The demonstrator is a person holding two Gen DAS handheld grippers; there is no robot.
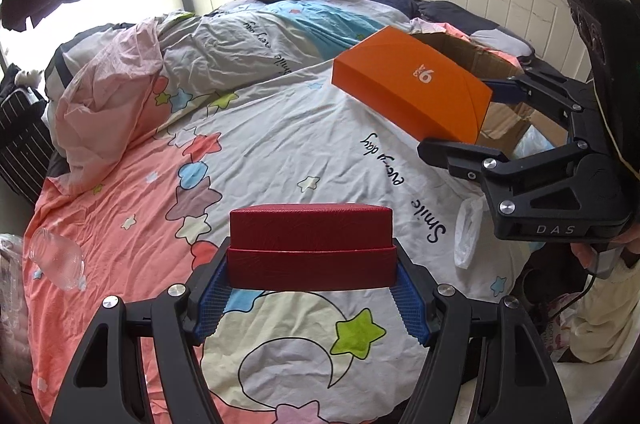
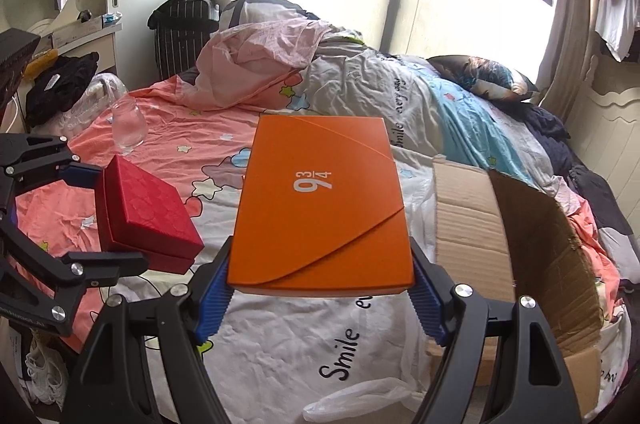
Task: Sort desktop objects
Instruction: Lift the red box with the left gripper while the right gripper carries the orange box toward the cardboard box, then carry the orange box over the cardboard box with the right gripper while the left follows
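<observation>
While both boxes hang in the air above the bed (image 1: 280,151), the largest thing that matters for the coming move is the cardboard box (image 2: 520,224) — it stands open on the quilt, to the right of the right gripper (image 2: 320,280) and a little ahead of it, its near flap raised toward that tool. Next in size is the orange box (image 2: 324,199), which this gripper clamps by its near short end, blue pads pressing on both side edges; its long axis runs straight forward, away from the tool, and it is held well clear of the bedding. The right hand is, I judge, the nearer one to the carton, so a swing to the right and a lowering should bring the orange box over the opening. Smaller is the red box (image 1: 310,244), gripped at its two ends in the left gripper (image 1: 312,284), long axis lying across the jaws; from this tool the carton lies far to the right, beyond the other gripper. Smallest, a clear glass jar (image 1: 58,258) lies on the quilt to the left of the left gripper, untouched.
</observation>
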